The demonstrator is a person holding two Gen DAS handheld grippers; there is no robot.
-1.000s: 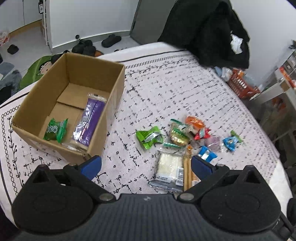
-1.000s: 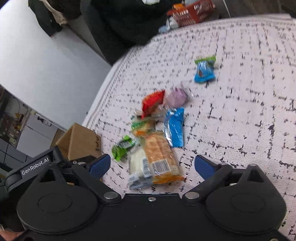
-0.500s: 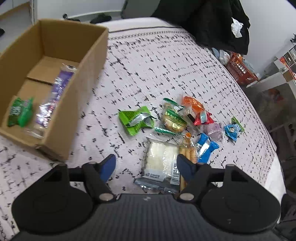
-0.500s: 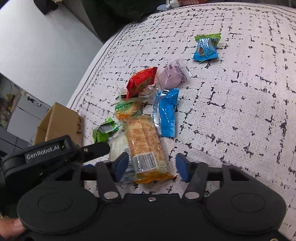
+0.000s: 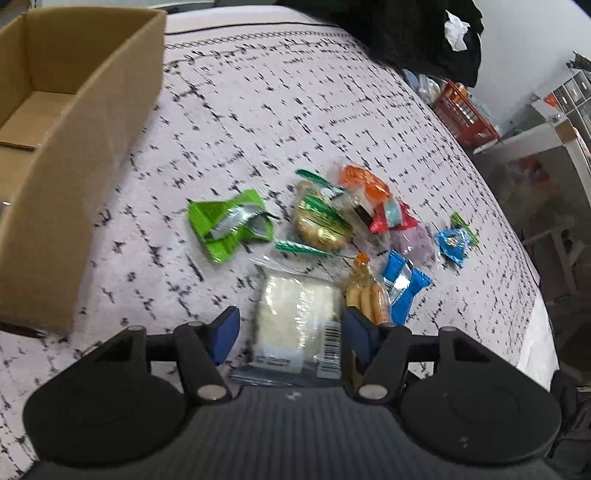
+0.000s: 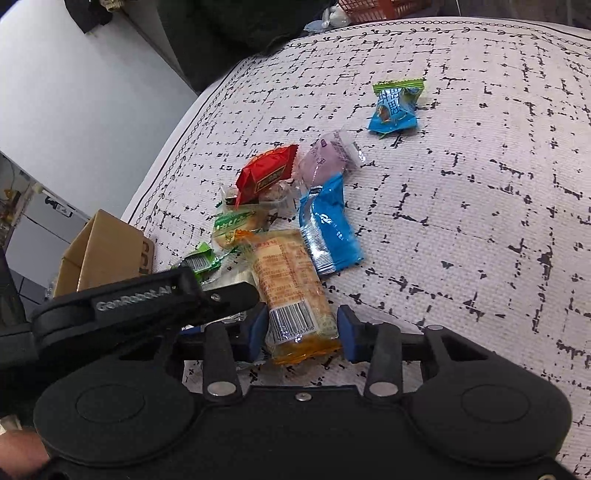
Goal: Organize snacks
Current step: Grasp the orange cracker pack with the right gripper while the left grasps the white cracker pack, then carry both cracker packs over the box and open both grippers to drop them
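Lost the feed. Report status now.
Left gripper open, straddling white cracker pack. Right gripper open around orange biscuit pack, not clamped. Cardboard box left of pile. Packs touch side by side.

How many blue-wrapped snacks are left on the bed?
2: a long blue packet beside the orange packet, and a small blue candy apart at the far end. Others may hide in the pile.

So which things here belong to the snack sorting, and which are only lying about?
Belong to the job:
cardboard box
white packet
orange packet
green wrapper
long blue packet
red packet
left gripper
right gripper

Just lying about:
black clothes
red basket
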